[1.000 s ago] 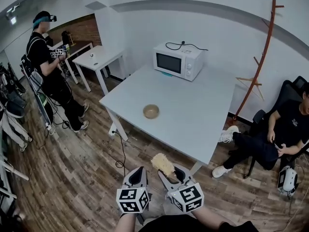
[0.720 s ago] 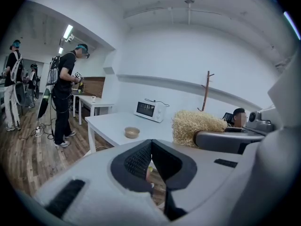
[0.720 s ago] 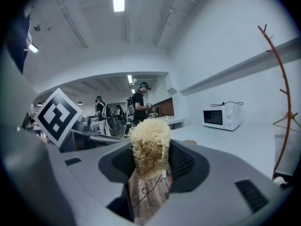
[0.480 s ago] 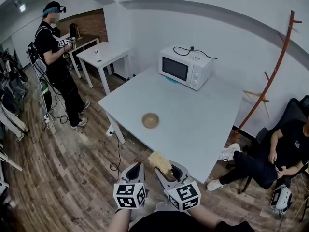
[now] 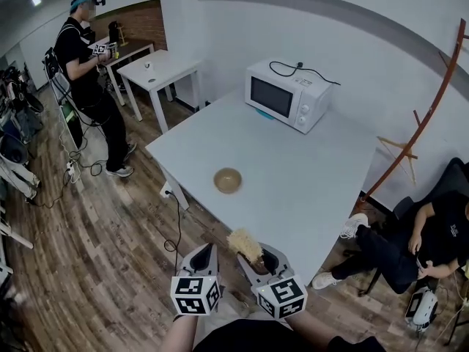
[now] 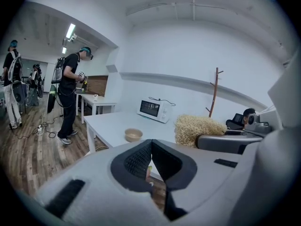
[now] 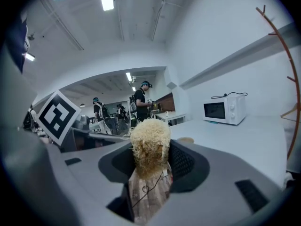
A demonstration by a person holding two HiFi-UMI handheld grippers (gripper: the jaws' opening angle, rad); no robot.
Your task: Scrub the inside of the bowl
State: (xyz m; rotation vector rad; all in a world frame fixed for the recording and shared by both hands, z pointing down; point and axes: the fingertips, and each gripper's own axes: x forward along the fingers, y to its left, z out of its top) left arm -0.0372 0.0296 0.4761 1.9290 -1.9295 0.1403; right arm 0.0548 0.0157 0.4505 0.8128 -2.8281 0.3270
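Note:
A small tan bowl stands upright on the pale grey table, toward its near left side; the left gripper view shows the bowl too. My right gripper is shut on a straw-coloured fibre scrubber, whose tuft sticks up between the jaws. My left gripper is shut with nothing in it, its tips pressed together. Both grippers hover over the wooden floor just short of the table's near edge, well apart from the bowl.
A white microwave sits at the table's far side. A person stands by a small white table at back left. Another person sits at right beside a wooden coat stand. A cable trails over the floor.
Both grippers with the scrubber have come closer to the table; the table's near edge and the bowl sit nearer to them in the head view than a second ago.

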